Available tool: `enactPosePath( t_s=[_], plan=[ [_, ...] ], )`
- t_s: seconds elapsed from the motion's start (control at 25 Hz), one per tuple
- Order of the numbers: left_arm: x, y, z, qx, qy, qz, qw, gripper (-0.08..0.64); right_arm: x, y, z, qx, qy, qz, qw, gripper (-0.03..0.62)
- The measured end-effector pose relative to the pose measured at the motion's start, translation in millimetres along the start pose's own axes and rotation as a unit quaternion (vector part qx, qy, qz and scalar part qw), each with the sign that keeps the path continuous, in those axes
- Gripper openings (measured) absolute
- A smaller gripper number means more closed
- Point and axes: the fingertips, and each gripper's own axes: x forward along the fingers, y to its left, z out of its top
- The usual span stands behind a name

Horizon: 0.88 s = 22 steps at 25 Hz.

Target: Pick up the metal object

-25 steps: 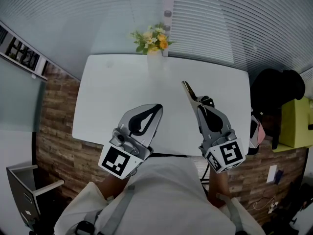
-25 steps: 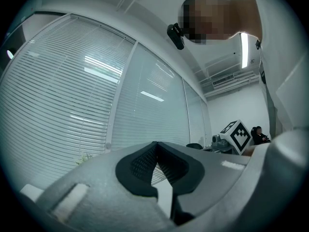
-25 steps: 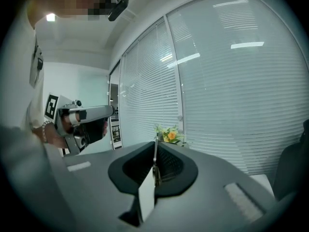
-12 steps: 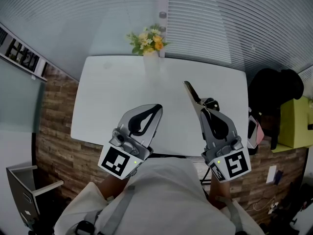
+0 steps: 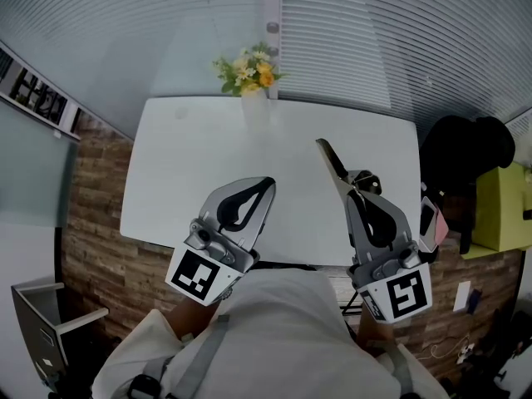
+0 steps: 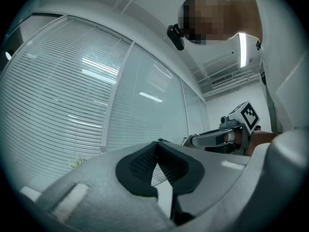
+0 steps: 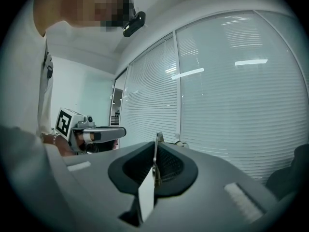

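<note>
1. Two fingers of the right gripper (image 7: 155, 152) are shut tight on the metal object (image 7: 147, 191). It is a thin, flat strip that stands on its edge between the dark pads.
2. In the head view, the metal object (image 5: 332, 161) pokes out past the fingertips. It points up and a bit left in the frame, over the right part of the white counter (image 5: 191, 173).
3. The right gripper (image 5: 357, 189) sits at the lower right of the head view. Its marker cube (image 5: 401, 293) is at the near end, close to the person's white shirt (image 5: 274, 331).
4. The left gripper (image 6: 157, 144) has its fingers closed too, tip against tip. They hold nothing.
5. In the head view, the left gripper (image 5: 266, 181) is at the lower middle, over the near edge of the counter. Its marker cube (image 5: 199, 274) is at the near end. The two grippers are well apart.
6. At the far edge of the counter, at the top middle of the frame, stands a pale vase (image 5: 254, 110) with yellow and white flowers (image 5: 248, 70).
7. Window blinds (image 5: 374, 40) fill the top of the head view, behind the counter.
8. At the right edge of the frame, past the counter, are a black thing (image 5: 465, 156) and a yellow thing (image 5: 503, 206). I cannot tell what they are.
</note>
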Motion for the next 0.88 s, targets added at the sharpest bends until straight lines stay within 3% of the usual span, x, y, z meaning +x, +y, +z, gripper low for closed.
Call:
enactPosePath(
  t_s=[0.88],
  plan=[
    [-7.8,-5.0,5.0,0.003,-0.001,-0.003,1.0,0.002,-5.3,7.3,5.7,-0.008,-0.005,0.003,1.0,0.011]
  ],
)
